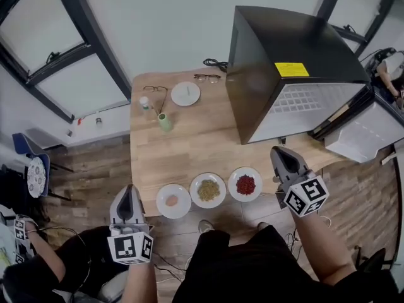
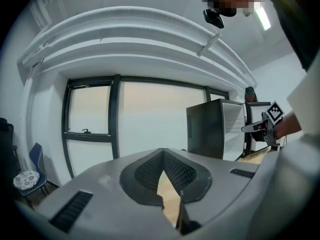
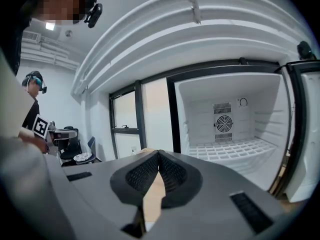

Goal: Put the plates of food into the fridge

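Three plates of food sit in a row on the table, one fridge (door open) behind. Left gripper and right gripper are both closed, empty.

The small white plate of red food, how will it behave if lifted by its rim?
The small white plate of red food looks rigid and shallow, so it is likely stiff and fairly light. Its heaped red pieces look loose and may spill if tilted.

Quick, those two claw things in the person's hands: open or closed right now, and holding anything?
Left gripper: closed, holding nothing.
Right gripper: closed, holding nothing.
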Motion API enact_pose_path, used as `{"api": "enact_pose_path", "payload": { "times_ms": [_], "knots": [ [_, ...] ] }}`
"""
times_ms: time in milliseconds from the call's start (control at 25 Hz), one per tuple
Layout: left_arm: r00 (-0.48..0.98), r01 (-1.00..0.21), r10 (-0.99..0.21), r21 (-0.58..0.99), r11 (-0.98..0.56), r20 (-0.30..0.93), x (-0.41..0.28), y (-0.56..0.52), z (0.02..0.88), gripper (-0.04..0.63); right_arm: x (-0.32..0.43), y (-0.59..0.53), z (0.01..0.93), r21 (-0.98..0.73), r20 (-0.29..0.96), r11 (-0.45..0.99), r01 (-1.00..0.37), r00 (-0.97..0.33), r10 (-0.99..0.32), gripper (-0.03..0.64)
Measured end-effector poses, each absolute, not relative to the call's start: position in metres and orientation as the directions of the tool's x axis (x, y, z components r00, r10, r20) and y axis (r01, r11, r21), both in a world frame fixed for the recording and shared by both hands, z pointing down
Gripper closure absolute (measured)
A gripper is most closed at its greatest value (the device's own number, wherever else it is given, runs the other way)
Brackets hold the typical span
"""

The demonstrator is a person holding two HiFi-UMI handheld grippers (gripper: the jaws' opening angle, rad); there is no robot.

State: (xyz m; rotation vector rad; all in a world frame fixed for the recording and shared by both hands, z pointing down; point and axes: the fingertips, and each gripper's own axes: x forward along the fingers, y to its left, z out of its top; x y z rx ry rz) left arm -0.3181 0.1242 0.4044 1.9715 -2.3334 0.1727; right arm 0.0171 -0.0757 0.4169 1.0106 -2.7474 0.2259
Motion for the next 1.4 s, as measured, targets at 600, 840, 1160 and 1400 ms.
{"api": "enact_pose_path", "payload": {
  "times_ms": [600, 840, 1160, 1400],
  "knots": [
    [0.092, -0.996, -0.989, 0.026, -0.089, 0.112, -0.274, 0.059, 0.418, 0.592, 0.067, -0.016, 0.455, -0.159, 0.307, 0.65, -0.743, -0.663, -0.683, 0.597],
    [0.098, -0.995, -0.987, 0.012, -0.098, 0.125, -0.252, 0.053, 0.425, 0.592, 0.071, -0.01, 0.487, -0.168, 0.303, 0.651, -0.74, -0.667, -0.68, 0.597],
    [0.118, -0.993, -0.979, 0.003, -0.12, 0.165, -0.227, 0.051, 0.443, 0.592, 0.078, 0.017, 0.556, -0.273, 0.358, 0.626, -0.731, -0.681, -0.639, 0.596],
    [0.152, -0.988, -0.965, 0.0, -0.156, 0.214, -0.215, 0.048, 0.46, 0.592, 0.083, 0.04, 0.612, -0.45, 0.359, 0.564, -0.692, -0.719, -0.596, 0.595]
  ]
}}
